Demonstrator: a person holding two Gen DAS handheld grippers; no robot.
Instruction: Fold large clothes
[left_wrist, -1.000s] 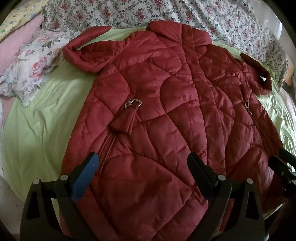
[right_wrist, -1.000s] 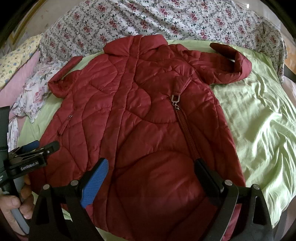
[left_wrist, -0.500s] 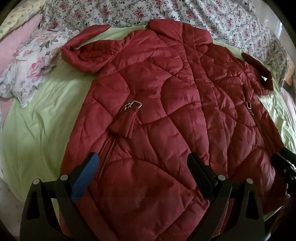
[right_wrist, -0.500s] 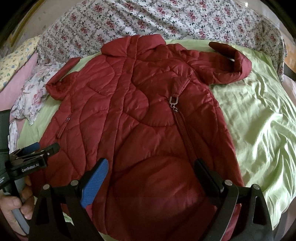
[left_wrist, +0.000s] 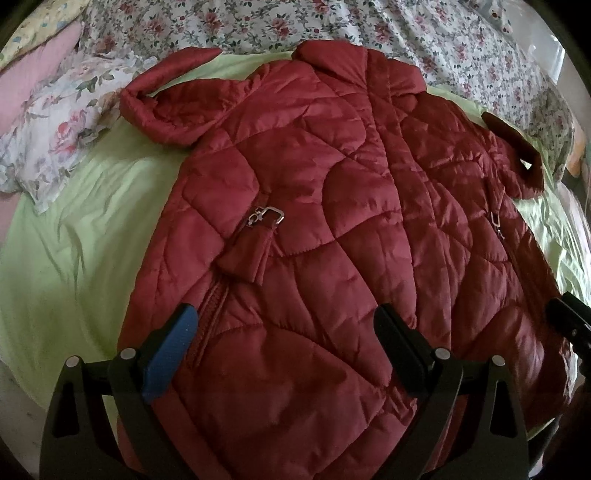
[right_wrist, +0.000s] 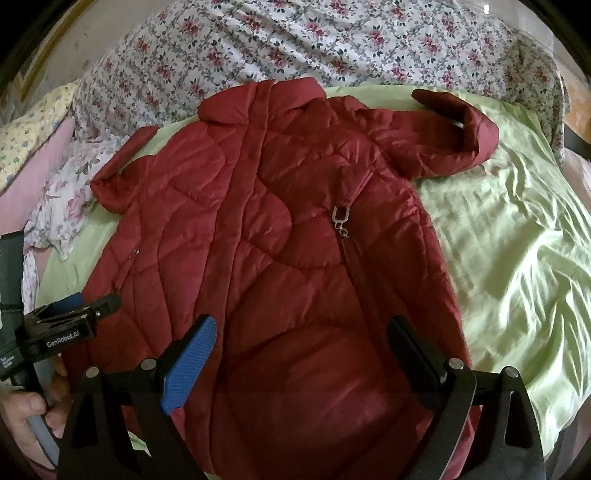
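A large dark red quilted jacket lies spread front-up on a light green sheet, collar at the far side, both sleeves bent near the shoulders. It also shows in the right wrist view. My left gripper is open and empty, hovering over the jacket's lower left part near a pocket zip pull. My right gripper is open and empty over the lower right part near the hem. The left gripper also shows at the left edge of the right wrist view.
A floral quilt is bunched along the far side of the bed. A floral pillow and a pink pillow lie at the far left. The green sheet is bare to the right of the jacket.
Both views have pulled back a little from the jacket, so the collar and sleeves sit slightly lower in frame. The jacket has not moved and both grippers stay open.
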